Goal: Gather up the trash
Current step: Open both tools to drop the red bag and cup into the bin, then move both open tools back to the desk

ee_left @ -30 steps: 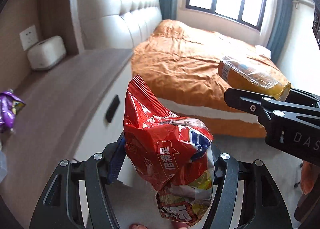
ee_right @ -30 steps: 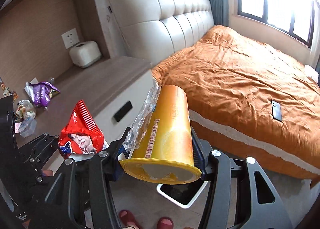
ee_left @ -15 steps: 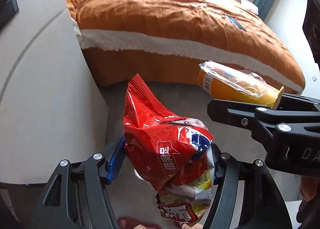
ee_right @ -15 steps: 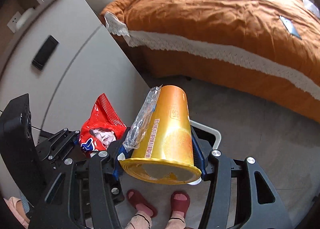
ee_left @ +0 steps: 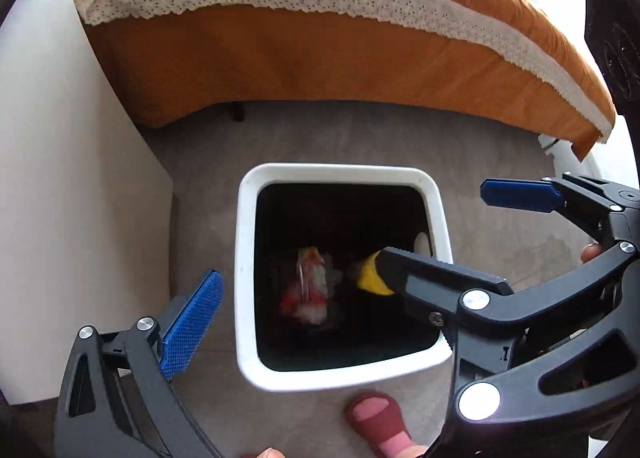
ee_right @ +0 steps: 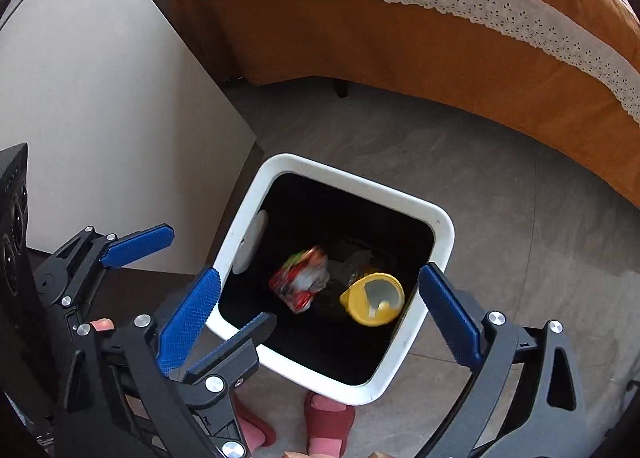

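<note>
Both my grippers hang over the bin, pointing steeply down. Left gripper released, jaws just spread wide, nothing between the pads. Right gripper likewise released, jaws just opened, empty. Red bag lies inside the bin, blurred. Yellow cup lies beside it, open end up. Bin sits on the floor between the cabinet and the bed. Red slippers show just behind the bin.

Both hand-held grippers, left and right, just sprang wide, empty.
</note>
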### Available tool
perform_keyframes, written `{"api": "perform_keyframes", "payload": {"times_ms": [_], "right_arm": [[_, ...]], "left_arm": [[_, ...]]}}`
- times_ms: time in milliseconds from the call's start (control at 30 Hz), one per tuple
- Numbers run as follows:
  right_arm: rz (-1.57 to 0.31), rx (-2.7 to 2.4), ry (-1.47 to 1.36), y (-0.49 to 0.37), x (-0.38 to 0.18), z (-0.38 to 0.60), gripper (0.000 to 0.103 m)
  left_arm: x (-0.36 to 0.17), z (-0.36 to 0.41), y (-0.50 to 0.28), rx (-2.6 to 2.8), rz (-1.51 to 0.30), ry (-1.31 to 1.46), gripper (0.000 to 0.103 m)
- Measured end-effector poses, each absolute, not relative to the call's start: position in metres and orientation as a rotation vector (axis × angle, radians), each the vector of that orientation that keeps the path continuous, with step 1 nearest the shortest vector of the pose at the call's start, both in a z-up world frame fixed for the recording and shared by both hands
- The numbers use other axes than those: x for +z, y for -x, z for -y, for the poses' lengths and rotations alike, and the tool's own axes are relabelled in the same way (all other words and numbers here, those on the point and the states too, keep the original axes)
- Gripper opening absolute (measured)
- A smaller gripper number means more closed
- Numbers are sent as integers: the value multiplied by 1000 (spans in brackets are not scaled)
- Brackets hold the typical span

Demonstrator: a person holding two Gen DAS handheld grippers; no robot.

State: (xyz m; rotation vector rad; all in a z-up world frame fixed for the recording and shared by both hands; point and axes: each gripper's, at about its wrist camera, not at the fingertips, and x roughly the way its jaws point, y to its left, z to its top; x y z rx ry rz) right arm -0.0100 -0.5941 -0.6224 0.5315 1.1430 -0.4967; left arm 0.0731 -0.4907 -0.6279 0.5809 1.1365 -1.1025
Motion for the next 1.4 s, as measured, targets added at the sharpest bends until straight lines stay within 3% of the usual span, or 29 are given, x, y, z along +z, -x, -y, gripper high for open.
{"api": "perform_keyframes", "payload": {"times_ms": [300,833,1067,1400], "right_arm": [[-1095,-495,-521,10,-550,581,99],[-786,-422,-365,18,-274,512,99],[-704,-297,-276,0,-206,474,99],[-661,-88,-197,-39,-157,410,99]], "left_arm": [[-565,468,-81,-1036,-1128,-528,98],[-304,407,-70,-893,-900,-324,98],[-220,358,-82,-755,-794,-241,98],[-163,280,-100,-568,-711,-166,98]]}}
